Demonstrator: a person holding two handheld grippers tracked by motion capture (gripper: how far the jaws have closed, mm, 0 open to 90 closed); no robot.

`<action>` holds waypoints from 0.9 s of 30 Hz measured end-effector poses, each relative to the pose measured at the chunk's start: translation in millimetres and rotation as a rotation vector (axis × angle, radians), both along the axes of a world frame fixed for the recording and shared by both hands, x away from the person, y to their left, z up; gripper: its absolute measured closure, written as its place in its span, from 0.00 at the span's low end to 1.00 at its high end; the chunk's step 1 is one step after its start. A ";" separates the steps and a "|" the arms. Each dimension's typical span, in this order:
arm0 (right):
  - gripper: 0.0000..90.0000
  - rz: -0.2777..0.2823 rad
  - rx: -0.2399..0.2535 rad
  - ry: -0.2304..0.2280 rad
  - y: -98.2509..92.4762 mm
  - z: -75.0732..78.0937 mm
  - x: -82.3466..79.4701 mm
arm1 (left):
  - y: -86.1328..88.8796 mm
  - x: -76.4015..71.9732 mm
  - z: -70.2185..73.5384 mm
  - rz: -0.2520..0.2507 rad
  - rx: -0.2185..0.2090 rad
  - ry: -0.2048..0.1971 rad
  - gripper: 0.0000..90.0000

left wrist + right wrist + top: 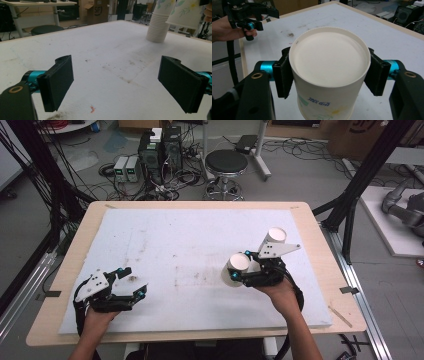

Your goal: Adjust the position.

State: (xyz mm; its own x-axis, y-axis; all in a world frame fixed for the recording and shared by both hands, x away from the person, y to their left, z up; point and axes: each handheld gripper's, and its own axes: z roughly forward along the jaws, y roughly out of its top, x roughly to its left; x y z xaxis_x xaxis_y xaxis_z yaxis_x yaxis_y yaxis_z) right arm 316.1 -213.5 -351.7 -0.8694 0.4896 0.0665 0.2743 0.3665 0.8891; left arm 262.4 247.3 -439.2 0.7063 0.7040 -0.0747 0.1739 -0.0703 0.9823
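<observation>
My left hand (96, 319) rests low at the near left of the white foam mat (165, 240), holding my left gripper (134, 284) level and pointed toward the middle of the table; its two black jaws stand wide apart with nothing but stained mat between them. My right hand (278, 293) sits at the near right, wrist angled inward, and my right gripper (329, 72) has its jaws pressed against both sides of a paper cup (328, 75). The cup is upside down: in the right gripper view its recessed white bottom faces the camera and the printed wall with blue lettering runs down below the jaws. In the left gripper view it hangs tilted, its rim clear of the mat. Just beside it, farther back on the right, a stack of paper cups (158, 27) stands inverted on the mat, leaning a little; I cannot count how many are nested. The held cup looks just apart from the stack, though the high view is too coarse to be sure
</observation>
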 end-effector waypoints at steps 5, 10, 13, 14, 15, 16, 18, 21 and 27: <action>0.38 0.009 -0.004 0.008 3.2 -3.7 -0.5 | -4.3 1.9 -0.2 -0.028 0.008 0.007 0.15; 0.38 0.025 -0.015 0.008 8.5 -6.4 -2.3 | -13.0 2.0 3.6 -0.076 0.018 0.001 0.15; 0.38 0.037 -0.013 0.008 12.6 -6.4 -4.9 | -20.7 2.6 7.9 -0.107 0.010 -0.006 0.15; 0.38 0.043 -0.010 0.004 14.0 -6.5 -4.7 | -23.6 3.1 9.6 -0.121 0.013 -0.010 0.15; 0.38 0.047 -0.007 0.009 16.3 -6.7 -4.6 | -26.1 3.4 10.8 -0.130 0.016 -0.014 0.15; 0.38 0.047 -0.007 0.009 16.3 -6.7 -4.6 | -30.3 3.8 13.0 -0.149 0.019 -0.017 0.15; 0.38 0.060 -0.006 0.013 19.5 -7.5 -4.7 | -37.2 5.1 15.7 -0.180 0.026 -0.024 0.15; 0.38 0.069 -0.009 0.017 23.2 -9.3 -4.8 | -47.3 8.5 17.2 -0.220 0.029 -0.021 0.15; 0.38 0.084 -0.013 0.021 28.3 -12.2 -5.0 | -70.8 17.4 18.2 -0.297 0.034 -0.013 0.15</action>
State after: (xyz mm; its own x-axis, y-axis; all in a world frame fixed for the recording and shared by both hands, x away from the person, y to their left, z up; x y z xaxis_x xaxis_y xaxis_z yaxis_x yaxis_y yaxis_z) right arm 311.2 -185.2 -363.9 -0.9059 0.4160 0.0794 0.2610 0.4007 0.8783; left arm 279.8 176.5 -421.0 0.8823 0.4687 -0.0441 0.1284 -0.1494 0.9804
